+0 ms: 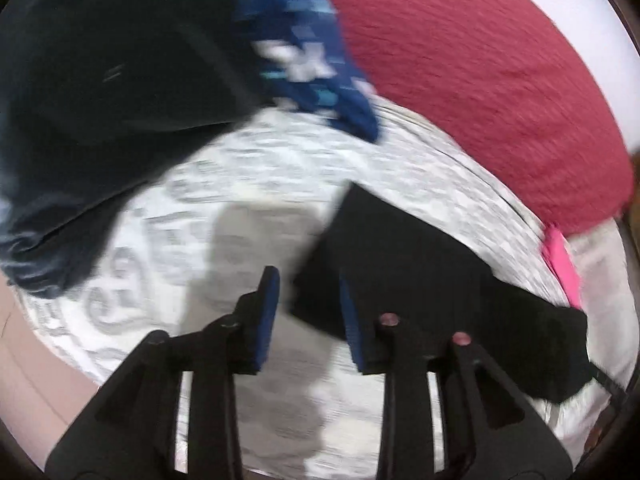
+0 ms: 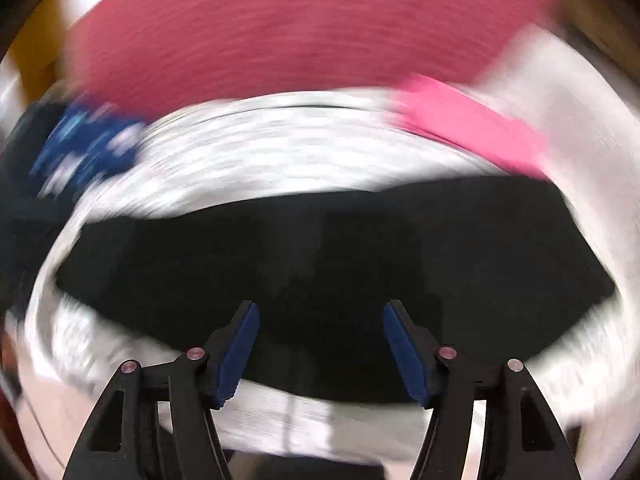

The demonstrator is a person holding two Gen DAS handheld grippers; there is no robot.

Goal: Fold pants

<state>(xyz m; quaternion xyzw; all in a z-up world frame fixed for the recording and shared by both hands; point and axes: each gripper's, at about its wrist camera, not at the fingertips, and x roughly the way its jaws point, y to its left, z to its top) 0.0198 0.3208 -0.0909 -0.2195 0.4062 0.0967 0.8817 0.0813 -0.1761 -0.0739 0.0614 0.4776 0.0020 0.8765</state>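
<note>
Right wrist: one black pants (image 2: 320, 272), two fingers (image 2: 240, 352)

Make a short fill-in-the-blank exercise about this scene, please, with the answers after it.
1. The folded pants lying on the patterned sheet are ____ in colour.
2. The jaws of the right gripper stand ____, with nothing clamped.
3. The big blanket behind the pants is ____.

Missing words: black; open; red

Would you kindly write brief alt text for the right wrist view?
The open right gripper hovers over folded black pants lying on a white patterned bedsheet. Beyond, blurred, lie a red blanket and a pink item.
</note>
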